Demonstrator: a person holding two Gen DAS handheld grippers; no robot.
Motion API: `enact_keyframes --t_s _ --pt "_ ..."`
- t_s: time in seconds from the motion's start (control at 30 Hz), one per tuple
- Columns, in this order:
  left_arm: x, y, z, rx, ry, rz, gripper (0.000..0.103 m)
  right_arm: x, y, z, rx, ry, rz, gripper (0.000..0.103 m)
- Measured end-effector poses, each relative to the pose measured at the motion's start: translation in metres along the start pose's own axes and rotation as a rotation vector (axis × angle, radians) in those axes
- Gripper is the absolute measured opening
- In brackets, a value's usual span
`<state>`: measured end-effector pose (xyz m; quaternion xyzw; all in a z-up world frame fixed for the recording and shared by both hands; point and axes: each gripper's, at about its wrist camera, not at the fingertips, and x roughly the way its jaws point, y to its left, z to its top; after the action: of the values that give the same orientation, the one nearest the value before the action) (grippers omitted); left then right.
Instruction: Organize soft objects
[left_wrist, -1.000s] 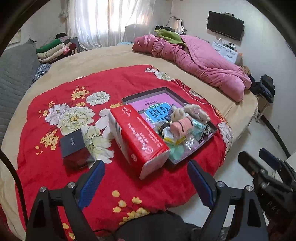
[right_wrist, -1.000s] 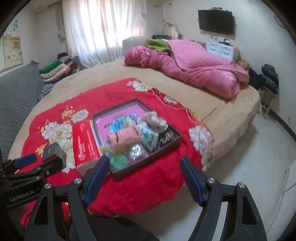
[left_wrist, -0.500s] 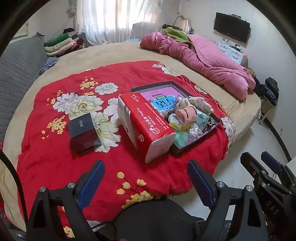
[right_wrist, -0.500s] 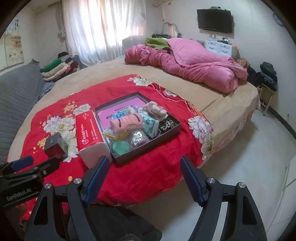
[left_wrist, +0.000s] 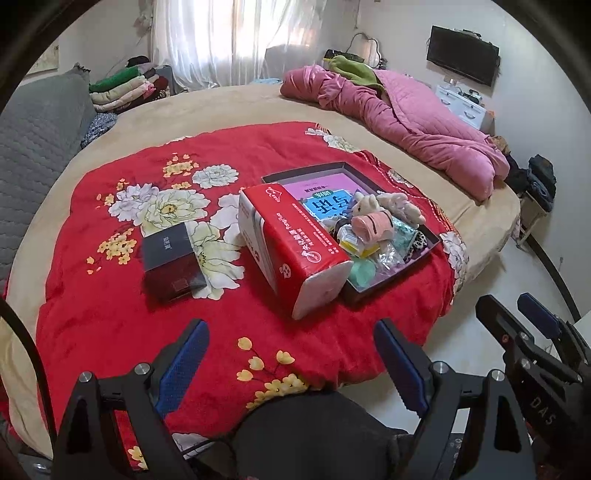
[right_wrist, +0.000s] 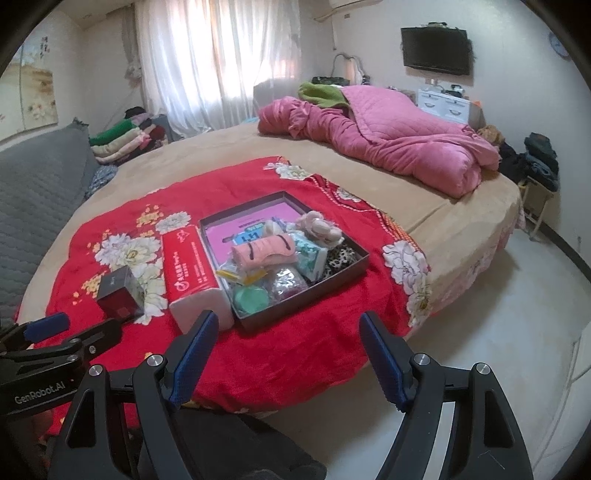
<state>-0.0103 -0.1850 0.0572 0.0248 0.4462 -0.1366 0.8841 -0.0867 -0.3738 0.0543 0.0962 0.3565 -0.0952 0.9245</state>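
Observation:
A dark shallow tray (left_wrist: 428, 254) (right_wrist: 354, 264) lies on the red flowered blanket (left_wrist: 110, 314) (right_wrist: 295, 350) and holds several soft items: a pink rolled cloth (left_wrist: 371, 226) (right_wrist: 264, 250), a plush toy (left_wrist: 399, 203) (right_wrist: 319, 226), a green round pad (right_wrist: 251, 298) and small packets. A red tissue pack (left_wrist: 291, 243) (right_wrist: 190, 264) lies left of the tray. A dark red box (left_wrist: 171, 264) (right_wrist: 120, 291) sits further left. My left gripper (left_wrist: 290, 354) and right gripper (right_wrist: 288, 349) are both open and empty, held back over the blanket's near edge.
A pink quilt (left_wrist: 406, 122) (right_wrist: 388, 136) is heaped on the tan bed at the back. Folded clothes (left_wrist: 122, 88) are stacked at far left beside a grey sofa (left_wrist: 33, 140). White floor (right_wrist: 498, 314) lies to the right.
Both grippers have pulled back and up from the bed, so the tray, tissue pack and box look smaller and farther. Nothing on the blanket has moved.

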Motion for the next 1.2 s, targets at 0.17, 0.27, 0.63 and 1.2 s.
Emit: enact_keyframes --t_s 0.17,0.27,0.63,1.2 --pt "0.0026 -0.0005 -0.0017 0.003 0.009 0.001 0.090 0.0015 0.0009 0.0000 0.001 0.005 0.005 0.079" --pt "0.0044 0.0000 -0.0020 0.001 0.013 0.002 0.090 0.0025 0.0006 -0.0005 0.004 0.010 0.007 0.079" --pt "0.0069 0.0028 -0.0024 -0.007 0.013 0.009 0.090 0.0011 0.0013 -0.0003 -0.002 0.000 0.013 0.079" --pt "0.0084 0.0029 -0.0045 -0.008 0.025 0.012 0.090 0.0001 0.0062 0.0015 -0.019 0.000 0.026 0.079"
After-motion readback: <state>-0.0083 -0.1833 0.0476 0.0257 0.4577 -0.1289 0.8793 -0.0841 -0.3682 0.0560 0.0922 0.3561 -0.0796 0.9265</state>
